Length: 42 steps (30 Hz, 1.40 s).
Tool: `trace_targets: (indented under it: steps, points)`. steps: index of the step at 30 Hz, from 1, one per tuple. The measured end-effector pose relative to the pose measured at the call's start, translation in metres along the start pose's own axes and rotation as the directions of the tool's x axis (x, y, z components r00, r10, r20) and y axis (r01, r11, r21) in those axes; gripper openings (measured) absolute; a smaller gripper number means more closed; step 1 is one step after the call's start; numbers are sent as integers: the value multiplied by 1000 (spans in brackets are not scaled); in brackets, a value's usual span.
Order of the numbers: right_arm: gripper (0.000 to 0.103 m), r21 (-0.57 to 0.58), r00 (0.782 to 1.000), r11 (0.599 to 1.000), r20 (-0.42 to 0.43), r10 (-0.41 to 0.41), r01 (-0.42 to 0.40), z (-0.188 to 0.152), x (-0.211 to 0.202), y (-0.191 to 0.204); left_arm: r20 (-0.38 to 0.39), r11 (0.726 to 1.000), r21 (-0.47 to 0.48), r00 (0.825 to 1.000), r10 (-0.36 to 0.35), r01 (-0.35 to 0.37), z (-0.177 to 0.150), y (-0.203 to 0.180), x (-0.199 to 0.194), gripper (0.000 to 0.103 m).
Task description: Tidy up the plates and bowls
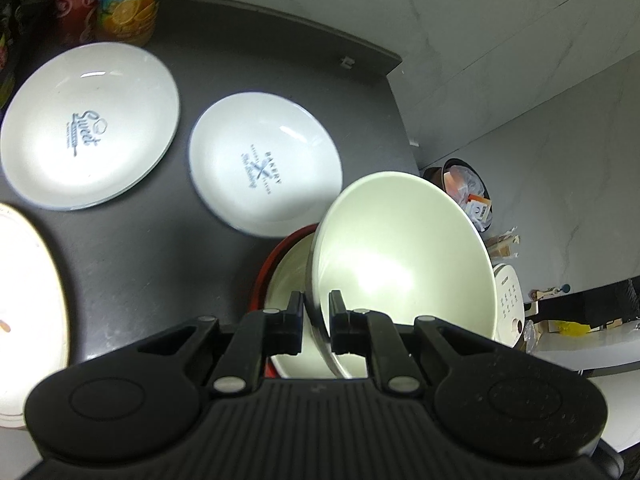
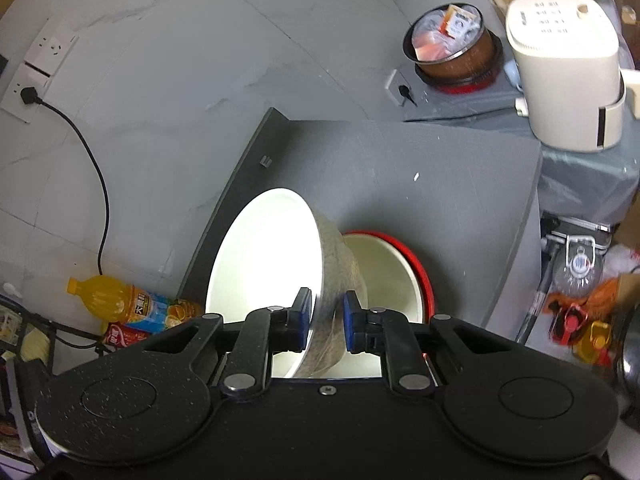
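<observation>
My left gripper (image 1: 315,306) is shut on the rim of a grey bowl with a cream inside (image 1: 404,256), held tilted over a red bowl (image 1: 280,280) on the dark table. My right gripper (image 2: 326,307) is shut on the opposite rim of the same grey bowl (image 2: 272,256); the red bowl (image 2: 388,276) sits just beyond it. Two white plates lie flat on the table: a "Sweet" plate (image 1: 90,124) at far left and a "Bakery" plate (image 1: 264,164) beside it.
Another white dish (image 1: 24,280) shows at the left edge. Drink bottles (image 1: 128,0) stand at the table's back left. Beyond the table's right edge are a bin (image 2: 448,40) and a cream appliance (image 2: 568,68). The table's (image 2: 440,184) far right part is bare.
</observation>
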State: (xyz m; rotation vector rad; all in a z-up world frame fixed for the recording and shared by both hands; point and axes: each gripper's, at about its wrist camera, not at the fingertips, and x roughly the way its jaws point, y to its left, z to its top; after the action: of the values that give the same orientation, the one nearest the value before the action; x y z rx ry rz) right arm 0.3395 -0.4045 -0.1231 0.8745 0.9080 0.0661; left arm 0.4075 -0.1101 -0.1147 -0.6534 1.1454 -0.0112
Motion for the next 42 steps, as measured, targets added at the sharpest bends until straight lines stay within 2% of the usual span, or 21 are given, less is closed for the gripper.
trace_targets:
  steps: [4,10,20,32,36,42]
  points:
    - [12,15,1000,1000,-8,12,-12,-6,-2,-2,-22,1000,-13,1000,9,-9,-6,12,1,12]
    - [12,-2,1000,1000,-7,-24,24,-14,2,-7,-35,1000,-7,999,8,-9,-12,19,7,12]
    - [12,24,999,998,-11,-53,53,-15,5,-24,-56,1000,24,998,20,-19,-19,9,22,13]
    - [11,31,994,996,-69,-79,82,-14,26,-35,-54,996,56,996,76,-73,-13,1,32,14]
    - [11,23,993,996,-80,-88,90,-12,26,-33,-55,993,58,992,111,-108,-12,2,30,14]
    - [15,-41,993,995,-71,-98,95,-12,19,-22,-55,992,60,992,111,-108,-11,5,22,16]
